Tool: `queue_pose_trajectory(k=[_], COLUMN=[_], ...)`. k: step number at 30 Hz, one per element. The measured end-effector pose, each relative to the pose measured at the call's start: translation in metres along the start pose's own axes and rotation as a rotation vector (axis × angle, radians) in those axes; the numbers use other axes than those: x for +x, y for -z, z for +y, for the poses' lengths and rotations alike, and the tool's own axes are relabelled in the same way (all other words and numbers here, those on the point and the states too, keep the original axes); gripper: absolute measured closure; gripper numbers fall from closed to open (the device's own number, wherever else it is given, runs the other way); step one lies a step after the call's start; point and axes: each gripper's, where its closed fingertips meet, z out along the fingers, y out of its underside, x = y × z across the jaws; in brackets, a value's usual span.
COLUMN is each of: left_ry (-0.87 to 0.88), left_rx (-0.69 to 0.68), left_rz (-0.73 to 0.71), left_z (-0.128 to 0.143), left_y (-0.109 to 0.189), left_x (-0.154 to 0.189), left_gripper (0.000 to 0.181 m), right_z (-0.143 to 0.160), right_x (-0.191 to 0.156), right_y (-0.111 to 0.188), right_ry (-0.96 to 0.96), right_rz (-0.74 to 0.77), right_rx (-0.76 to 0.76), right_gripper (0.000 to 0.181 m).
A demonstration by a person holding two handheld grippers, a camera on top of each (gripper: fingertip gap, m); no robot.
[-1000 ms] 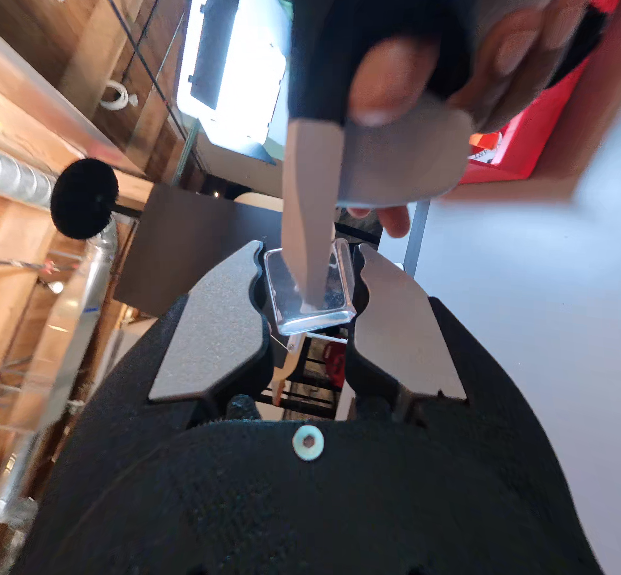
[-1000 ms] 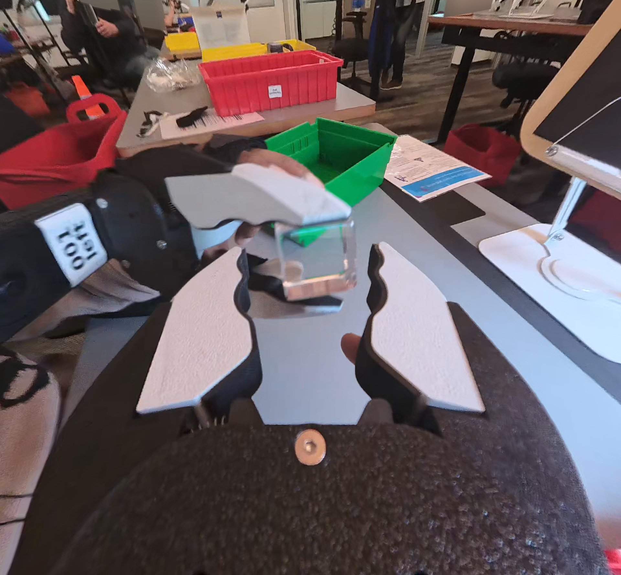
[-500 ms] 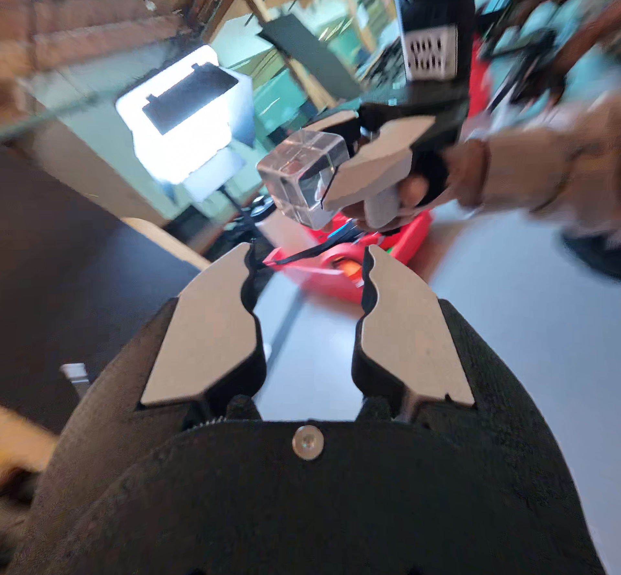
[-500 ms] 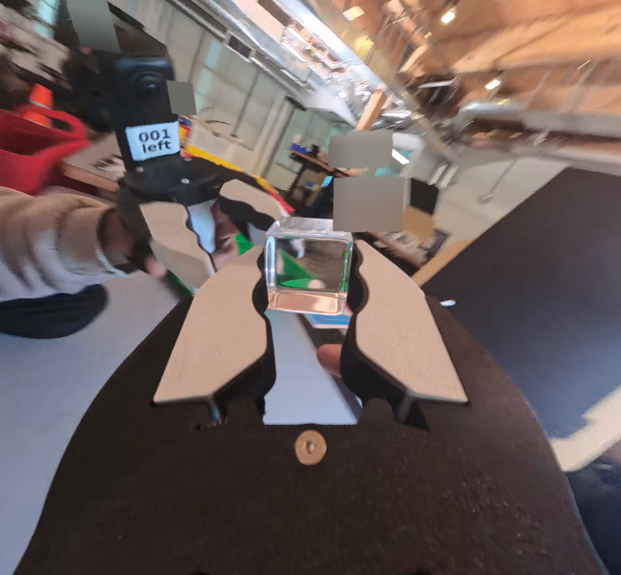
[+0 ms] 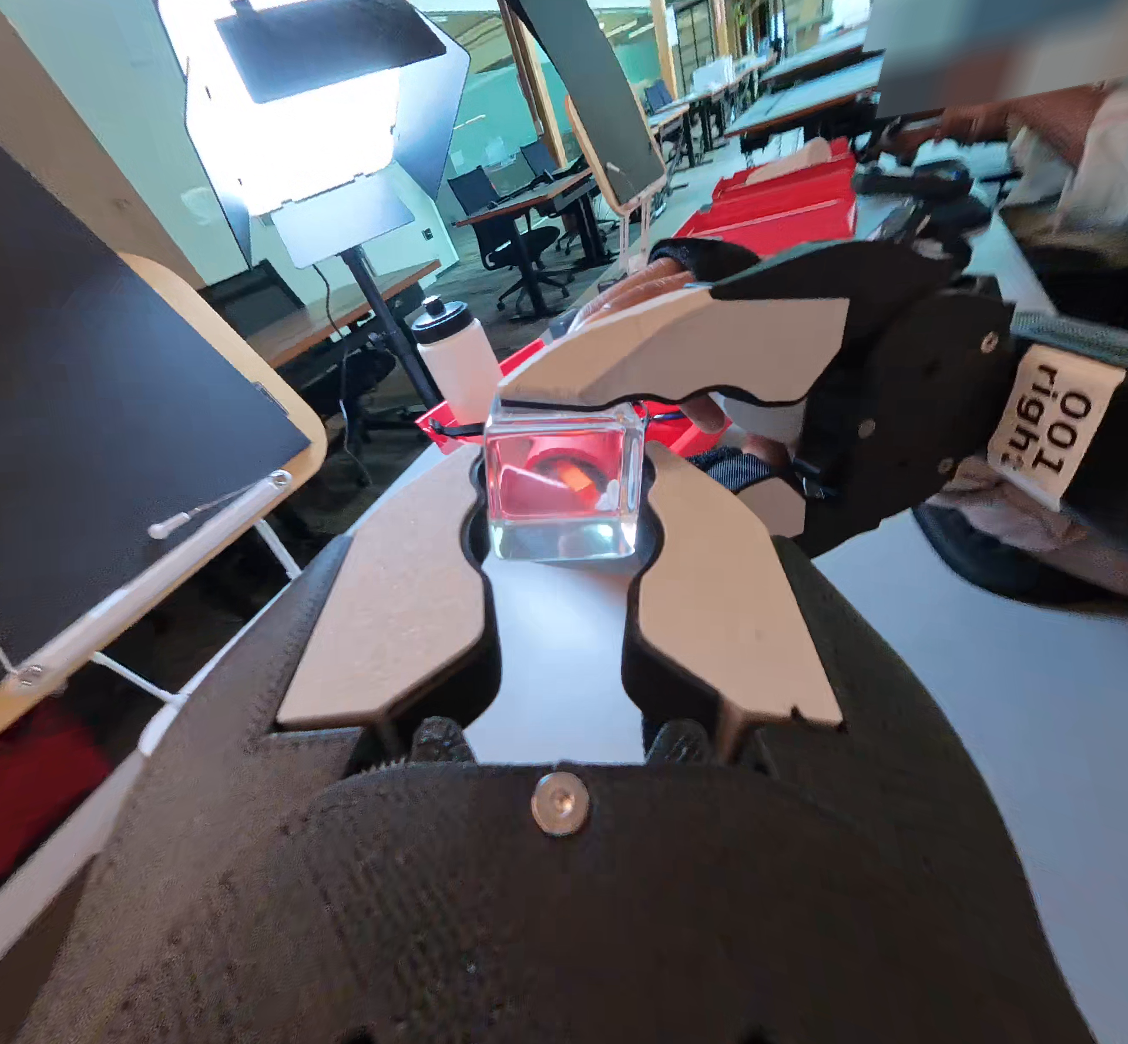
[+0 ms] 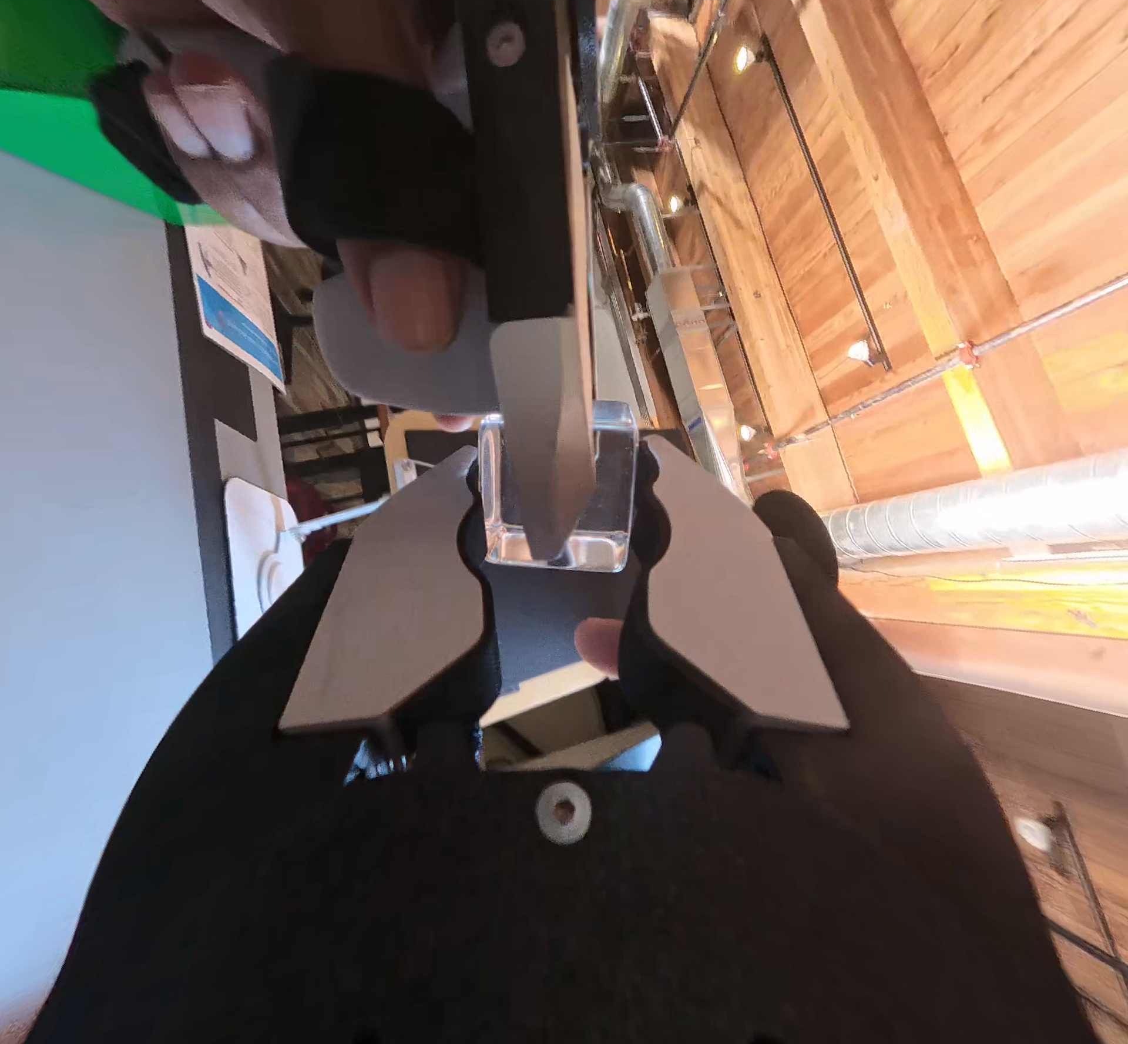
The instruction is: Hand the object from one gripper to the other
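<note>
Since 0.5 s ago the clear acrylic cube (image 5: pixel 563 490) has come back between both sets of fingers: then only the right gripper held it, w/ the left gripper off to the side and empty. Now the left gripper (image 5: pixel 561 480) has its two grey fingers against the cube's left and right faces, clenched on it as far as the left wrist view shows. Right gripper (image 5: pixel 571 404) reaches in from the right of that view, turned sideways, one finger flat on the cube's top face; the opposite finger is hidden under the cube.

Right wrist view: right gripper (image 6: pixel 558 499) closed on the cube (image 6: pixel 613 490), fingers touching both side faces. One left-gripper finger (image 6: pixel 549 453) lies across the cube's near face, edge-on. So both grippers grasp the cube at once, held in the air above the grey table (image 5: pixel 976 709).

Bkgd, left view: lit softbox (image 5: pixel 305 87) on a stand, white bottle (image 5: pixel 455 355) w/ black cap, red bins (image 5: pixel 781 209).
</note>
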Motion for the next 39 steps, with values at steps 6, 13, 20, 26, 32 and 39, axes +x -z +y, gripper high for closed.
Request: queue_pose_trajectory(k=[6, 13, 20, 26, 32, 39], left_ry=[-0.176, -0.551, -0.9, -1.026, -1.107, -1.111], left_rx=[0.116, 0.184, 0.204, 0.208, 0.195, 0.191], left_rz=[-0.039, -0.212, -0.195, -0.117, -0.066, -0.023], left_z=[-0.015, -0.029, -0.029, -0.026, -0.018, -0.013], left_y=[0.011, 0.025, 0.023, 0.019, 0.014, 0.012], left_x=[-0.004, -0.006, 0.027, 0.053, 0.068, 0.074], left_gripper=[0.137, 0.136, 0.136, 0.137, 0.136, 0.136], right_z=[-0.011, -0.016, -0.029, -0.037, -0.044, -0.045], right_x=[0.006, 0.028, 0.009, 0.008, -0.004, -0.009], right_y=[0.013, 0.029, 0.043, 0.055, 0.066, 0.071], right_ry=[-0.564, -1.156, -1.135, -1.126, -1.044, -1.015], right_rz=[-0.291, -0.563, -0.771, -0.846, -0.934, -0.964], right_rx=[0.139, 0.263, 0.224, 0.269, 0.242, 0.26], right_gripper=[0.124, 0.114, 0.103, 0.102, 0.107, 0.115])
